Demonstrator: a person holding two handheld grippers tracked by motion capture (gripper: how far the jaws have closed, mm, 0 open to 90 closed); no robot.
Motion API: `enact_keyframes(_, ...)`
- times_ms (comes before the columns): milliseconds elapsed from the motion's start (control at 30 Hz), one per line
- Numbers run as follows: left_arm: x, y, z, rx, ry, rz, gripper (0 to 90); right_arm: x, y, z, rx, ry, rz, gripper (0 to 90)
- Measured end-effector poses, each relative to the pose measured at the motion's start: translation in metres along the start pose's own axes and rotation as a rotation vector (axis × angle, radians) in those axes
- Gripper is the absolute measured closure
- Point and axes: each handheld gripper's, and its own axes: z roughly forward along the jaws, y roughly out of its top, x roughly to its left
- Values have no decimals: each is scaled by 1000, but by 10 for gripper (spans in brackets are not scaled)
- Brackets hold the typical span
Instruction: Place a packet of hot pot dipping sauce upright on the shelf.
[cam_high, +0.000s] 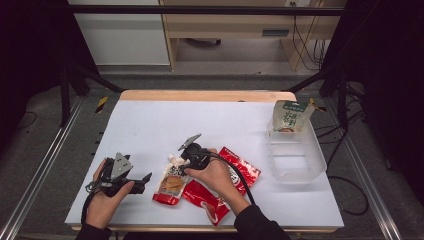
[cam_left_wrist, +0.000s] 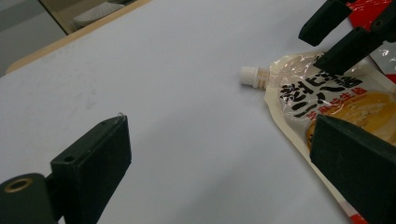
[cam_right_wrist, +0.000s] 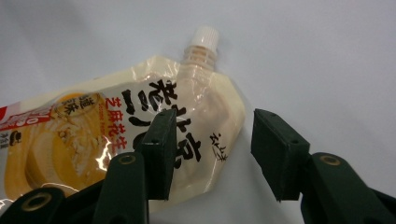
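Clear plastic bin (cam_high: 296, 159) at table's right edge holds one green-topped pouch (cam_high: 291, 116) standing at its far end. Spouted sauce pouch (cam_right_wrist: 116, 135) lies flat near front, beside red packets (cam_high: 239, 170). Right gripper (cam_right_wrist: 210, 149) jaws parted over its upper corner, not pressing; left gripper (cam_left_wrist: 219, 154) released, just beside it

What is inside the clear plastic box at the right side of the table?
A green-and-white pouch stands at the far end of the clear box. The near part looks empty. The pouch's lower part is blurred by the wall.
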Motion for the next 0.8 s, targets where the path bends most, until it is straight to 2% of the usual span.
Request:
enact_keyframes(133, 1, 0, 0, 2, 2, 1, 52, -1, -3, 2, 2, 15, 19, 503)
enact_keyframes(433, -2, 1, 1, 4, -2, 9, 53, 2, -6, 6, 17, 30, 28, 544)
enact_keyframes(533, -2, 1, 1, 7, -3, 12, 53, 3, -10, 6, -4, 21, 27, 561)
enact_keyframes(600, -2, 1, 2, 11, -4, 15, 53, 4, -11, 5, -3, 12, 32, 589)
enact_keyframes(767, -2, 1, 2, 9, -1, 15, 53, 10, -11, 3, 8, -15, -6, 717)
enact_keyframes(800, -2, 1, 3, -1, 3, 25, 53, 10, -11, 3, 10, -15, -14, 745)
